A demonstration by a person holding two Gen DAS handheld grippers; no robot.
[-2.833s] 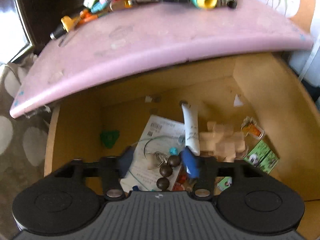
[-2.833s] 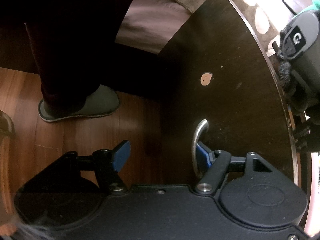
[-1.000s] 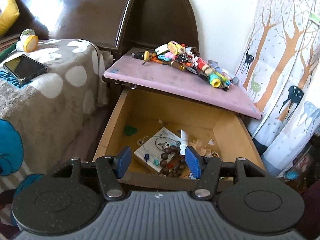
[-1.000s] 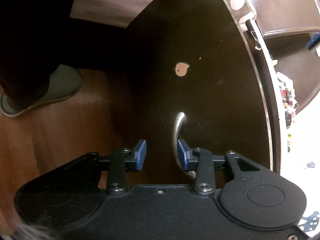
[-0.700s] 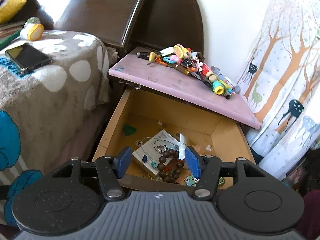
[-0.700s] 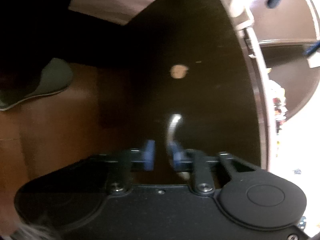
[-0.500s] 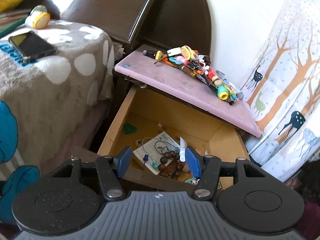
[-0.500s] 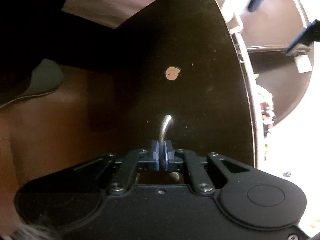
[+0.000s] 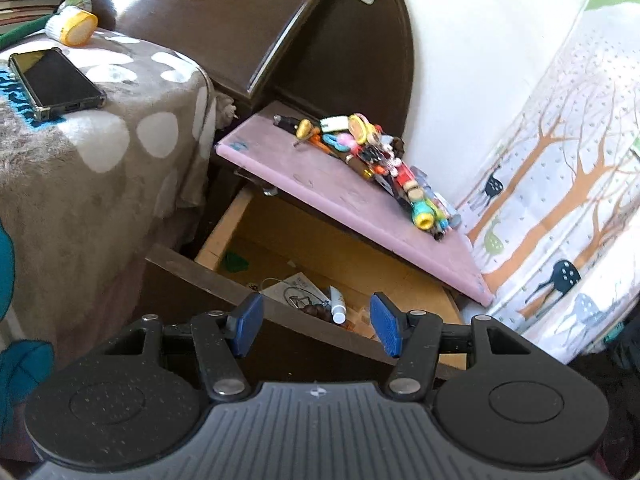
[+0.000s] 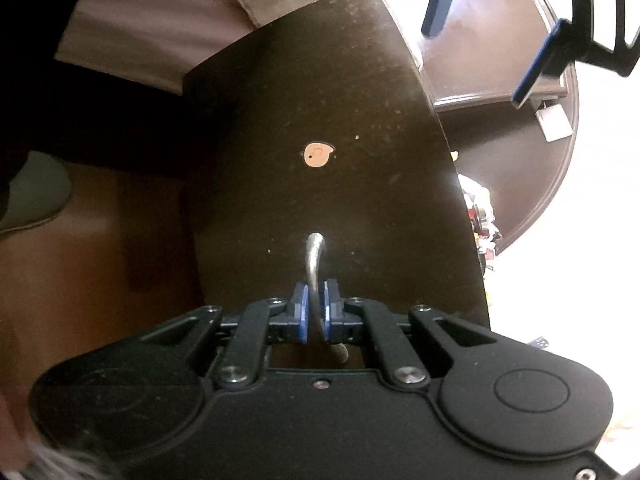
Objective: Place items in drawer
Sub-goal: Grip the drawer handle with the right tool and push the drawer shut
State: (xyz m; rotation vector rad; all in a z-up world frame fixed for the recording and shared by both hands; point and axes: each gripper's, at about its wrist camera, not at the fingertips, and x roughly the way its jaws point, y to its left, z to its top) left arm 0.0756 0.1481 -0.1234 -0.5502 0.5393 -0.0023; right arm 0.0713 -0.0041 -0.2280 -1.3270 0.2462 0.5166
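The wooden drawer (image 9: 224, 236) stands partly open under the pink nightstand top (image 9: 332, 184). Inside lie a paper (image 9: 294, 286), a white tube (image 9: 337, 304), brown beads (image 9: 316, 311) and a green piece (image 9: 236, 261). My left gripper (image 9: 316, 326) is open and empty, held back above the drawer's dark front (image 9: 192, 276). My right gripper (image 10: 315, 312) is shut on the metal drawer handle (image 10: 313, 264) on the dark front panel (image 10: 320, 128). The left gripper's blue pads show at the top of the right wrist view (image 10: 438, 4).
A pile of small colourful items (image 9: 380, 164) lies on the pink top. A bed with a spotted blanket (image 9: 100, 148) and a phone (image 9: 56, 82) is at the left. A deer-print curtain (image 9: 560, 208) hangs at the right. A slippered foot (image 10: 32, 196) stands on the wooden floor.
My right gripper closed onto the drawer handle. The left gripper let go of the beads, drew back and up out of the drawer. The drawer now looks less open.
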